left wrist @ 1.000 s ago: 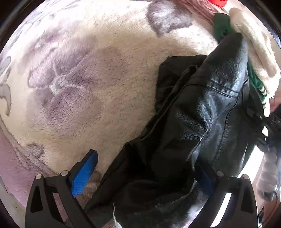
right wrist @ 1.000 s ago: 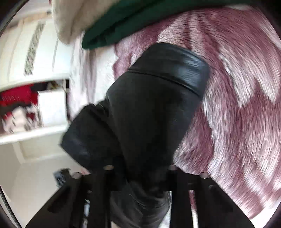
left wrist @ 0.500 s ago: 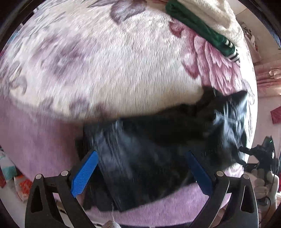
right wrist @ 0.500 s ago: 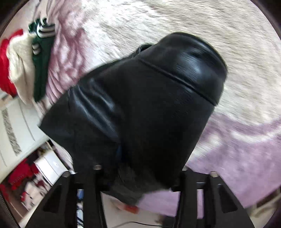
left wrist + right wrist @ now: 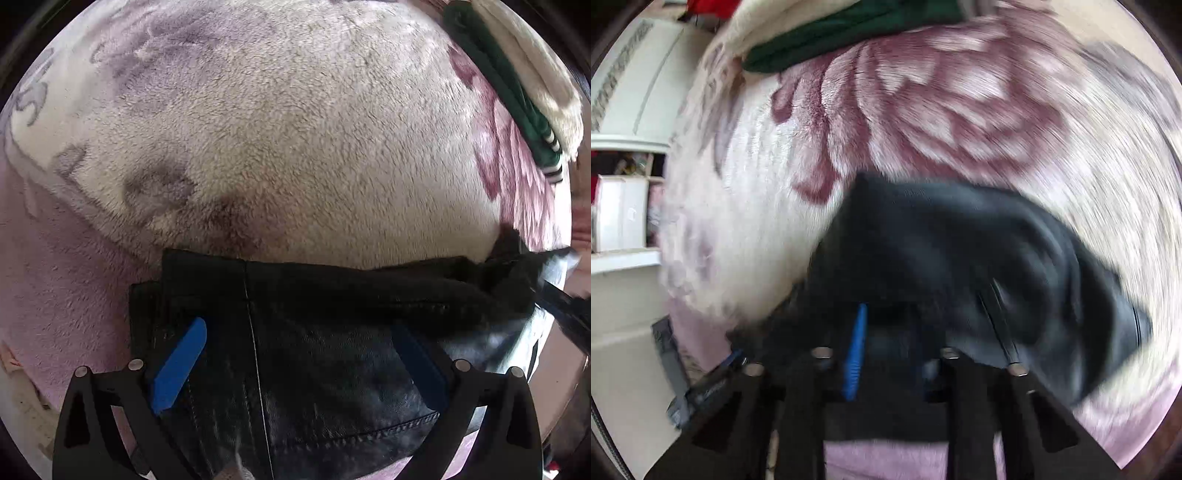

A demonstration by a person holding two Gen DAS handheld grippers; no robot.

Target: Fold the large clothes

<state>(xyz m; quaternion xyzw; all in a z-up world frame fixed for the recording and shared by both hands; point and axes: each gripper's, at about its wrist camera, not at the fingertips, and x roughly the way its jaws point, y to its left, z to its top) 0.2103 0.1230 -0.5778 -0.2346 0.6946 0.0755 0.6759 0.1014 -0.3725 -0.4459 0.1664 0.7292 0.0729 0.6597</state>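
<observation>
A black leather jacket [image 5: 332, 354] lies bunched on the fluffy floral blanket [image 5: 280, 140] near its front edge. My left gripper [image 5: 295, 354] is open, its blue-padded fingers [image 5: 181, 362] spread wide just above the jacket, holding nothing. In the blurred right wrist view the jacket [image 5: 960, 266] lies in front of my right gripper [image 5: 886, 332]. One blue pad [image 5: 855, 354] shows, and the jaws stand close together at the jacket's near edge; whether they pinch it is unclear.
A folded green garment with striped cuffs [image 5: 517, 99] and a cream fleece [image 5: 532, 66] lie at the blanket's far right. White shelves [image 5: 624, 206] stand to the left in the right wrist view. The blanket's edge drops off near both grippers.
The jacket has gone from hanging lifted in both grippers to lying on the blanket. My left gripper has let it go. The right gripper has swung down with it.
</observation>
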